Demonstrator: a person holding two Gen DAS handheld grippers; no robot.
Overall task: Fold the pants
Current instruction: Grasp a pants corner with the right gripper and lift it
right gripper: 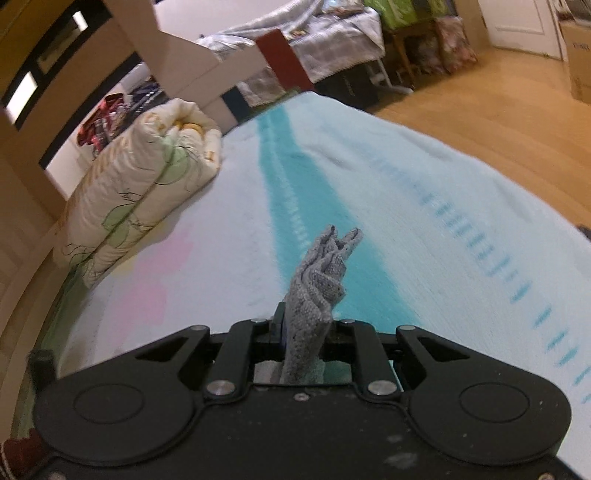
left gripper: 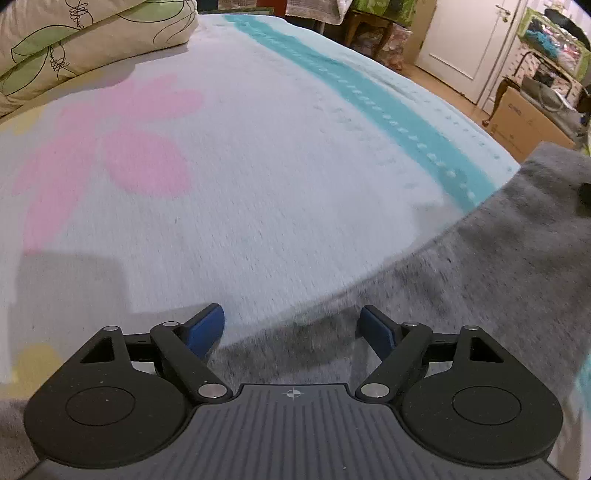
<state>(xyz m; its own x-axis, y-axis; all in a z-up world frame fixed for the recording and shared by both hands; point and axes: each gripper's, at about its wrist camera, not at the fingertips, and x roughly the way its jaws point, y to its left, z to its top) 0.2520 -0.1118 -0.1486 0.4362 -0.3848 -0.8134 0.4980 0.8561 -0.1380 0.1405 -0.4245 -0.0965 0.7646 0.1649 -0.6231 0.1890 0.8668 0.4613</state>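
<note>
A bed is seen in both views, covered by a pale blanket [left gripper: 280, 177] with a teal stripe [left gripper: 388, 107] and pink flower shapes [left gripper: 144, 162]. In the left wrist view a folded quilt [left gripper: 81, 33] with green leaf drawings lies at 10 o'clock on the bed; in the right wrist view it is found at 9 o'clock. A wooden floor [right gripper: 480, 110], a white door [left gripper: 465, 40] and a cardboard box [left gripper: 524, 122] are seen beyond the bed at 1 to 2 o'clock.

The grey pants [left gripper: 480, 280] are spread on the blanket from 3 o'clock down to 6 o'clock in the left wrist view, with their edge running across the blanket. The left hand-held gripper [left gripper: 293, 326] is released: its blue fingers [left gripper: 207, 326] stand well apart, one over the blanket and the other over the grey cloth, and nothing is held between them.

The right hand-held gripper [right gripper: 303, 328] is clenched on a bunched part of the pants [right gripper: 319, 280], which stands up from the jaws toward 12 o'clock, above the teal stripe.
</note>
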